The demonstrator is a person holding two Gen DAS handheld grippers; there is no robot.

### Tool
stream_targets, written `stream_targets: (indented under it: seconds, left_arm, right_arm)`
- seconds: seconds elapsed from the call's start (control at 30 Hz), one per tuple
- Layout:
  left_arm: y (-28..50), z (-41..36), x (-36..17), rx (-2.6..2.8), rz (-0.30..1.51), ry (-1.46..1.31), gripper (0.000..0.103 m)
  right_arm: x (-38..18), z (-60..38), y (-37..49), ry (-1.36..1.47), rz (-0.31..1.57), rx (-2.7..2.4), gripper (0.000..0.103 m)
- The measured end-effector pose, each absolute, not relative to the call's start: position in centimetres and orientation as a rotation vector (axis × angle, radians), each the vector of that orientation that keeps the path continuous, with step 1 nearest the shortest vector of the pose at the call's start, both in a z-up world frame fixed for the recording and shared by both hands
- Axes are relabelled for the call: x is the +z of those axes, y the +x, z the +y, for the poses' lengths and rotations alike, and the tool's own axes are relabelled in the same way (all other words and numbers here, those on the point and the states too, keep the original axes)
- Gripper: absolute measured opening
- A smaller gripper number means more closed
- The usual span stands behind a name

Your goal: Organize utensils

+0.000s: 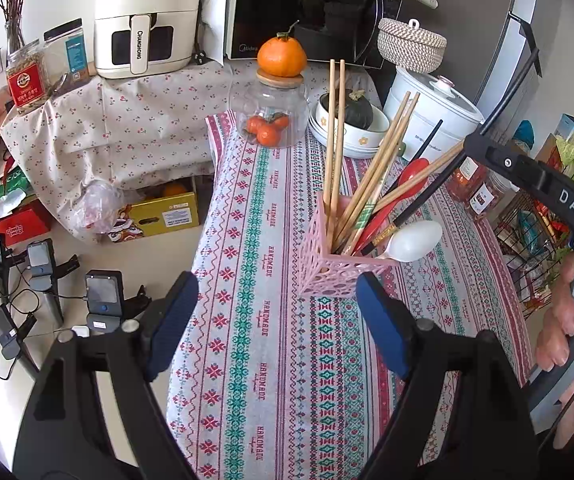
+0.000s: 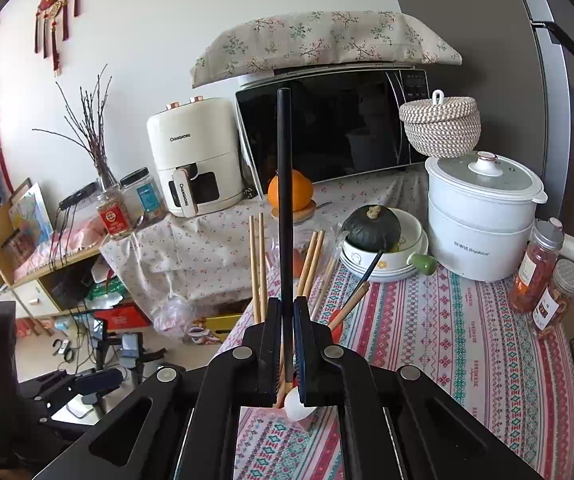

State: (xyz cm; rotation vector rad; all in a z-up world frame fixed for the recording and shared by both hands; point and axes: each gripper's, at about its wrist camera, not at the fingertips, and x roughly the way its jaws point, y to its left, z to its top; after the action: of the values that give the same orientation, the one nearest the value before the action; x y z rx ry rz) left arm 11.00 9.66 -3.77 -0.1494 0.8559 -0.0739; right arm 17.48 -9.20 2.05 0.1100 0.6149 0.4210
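Pink perforated holder stands on the patterned tablecloth, square, lattice walls, packed with utensils. Inside: several wooden chopsticks fanning up and to the right, a red spoon, a white spoon with its bowl hanging over the holder's right rim, plus a black chopstick with gold band leaning right.

Right gripper is pinched closed on a long black chopstick. In the right wrist view the stick runs straight up from between the blue pads, its top in front of the microwave. Its lower end passes down between the fingers toward the white spoon (the holder itself is mostly hidden behind the gripper there). In the left wrist view the right gripper body comes in from the right, above and right of the holder, with the person's hand on the grip.

Left gripper has jaws spread wide, nothing between the pads, hovering low over the cloth. The holder sits just ahead, close to its right finger; touching or not, cannot tell.

Behind: glass jar with an orange on its lid, a white steamer pot.
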Motion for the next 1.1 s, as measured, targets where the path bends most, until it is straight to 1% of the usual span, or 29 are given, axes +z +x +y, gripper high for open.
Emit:
stream_targets:
  seconds: [0.1,0.17,0.2,0.23,0.27,0.3,0.37,0.4,0.47,0.5,0.57,0.7,0.73,0.8,0.83,0.87,1.0,1.1]
  left_arm:
    - [11.0,9.7,-3.7,-0.067,0.853,-0.149,0.082]
    - [11.0,9.6,-3.6,-0.062,0.852,-0.147,0.083]
    - [10.9,9.6,-3.5,-0.06,0.85,-0.145,0.084]
    - [10.8,9.5,-3.5,-0.061,0.849,-0.144,0.085]
    - [10.7,9.4,-3.4,-0.063,0.849,-0.144,0.085]
    - [10.6,9.3,-3.2,-0.068,0.849,-0.146,0.086]
    - [10.3,9.1,-2.9,-0.079,0.84,-0.152,0.088]
    - [10.1,8.9,-2.7,-0.08,0.833,-0.151,0.089]
    - [9.7,8.5,-2.4,-0.082,0.819,-0.143,0.093]
    - [9.5,8.3,-2.2,-0.084,0.814,-0.138,0.093]
    - [9.0,7.9,-1.9,-0.084,0.803,-0.128,0.094]
    - [7.6,6.8,-0.9,-0.064,0.769,-0.099,0.096]
    - [7.3,6.5,-0.6,-0.055,0.761,-0.087,0.098]
    - [6.2,5.7,0.0,-0.041,0.744,-0.065,0.101]
    - [5.7,5.3,0.3,-0.037,0.734,-0.057,0.102]
    - [5.1,5.0,0.5,-0.037,0.723,-0.049,0.102]
    - [3.2,3.6,1.5,-0.039,0.682,-0.02,0.102]
    - [2.4,2.7,1.8,-0.048,0.664,-0.006,0.102]
  right_arm:
    - [1.6,-9.4,17.9,0.127,0.642,0.433,0.009]
    - [1.8,-9.9,17.8,0.147,0.65,0.434,0.023]
    - [2.0,-10.2,17.7,0.156,0.647,0.43,0.028]
    - [2.3,-10.6,17.4,0.163,0.641,0.424,0.038]
    - [2.8,-11.1,17.1,0.169,0.634,0.418,0.047]
    - [3.2,-11.5,16.7,0.17,0.629,0.413,0.05]
    - [3.9,-12.4,15.9,0.166,0.628,0.397,0.061]
    - [4.3,-13.0,15.4,0.163,0.628,0.386,0.063]
    - [4.9,-14.1,14.5,0.162,0.628,0.363,0.072]
    - [5.2,-14.8,14.1,0.165,0.628,0.35,0.074]
    - [5.6,-16.0,13.2,0.173,0.631,0.324,0.081]
    - [5.9,-18.4,11.4,0.173,0.643,0.269,0.087]
    - [5.9,-18.9,10.9,0.176,0.646,0.261,0.089]
    - [5.8,-19.9,10.1,0.182,0.662,0.238,0.094]
    - [5.9,-20.3,9.7,0.181,0.665,0.219,0.1]
    - [5.9,-20.7,9.2,0.176,0.662,0.197,0.103]
    - [6.0,-21.6,7.5,0.085,0.687,0.084,0.103]
    - [5.7,-22.5,5.9,0.088,0.692,0.062,0.103]
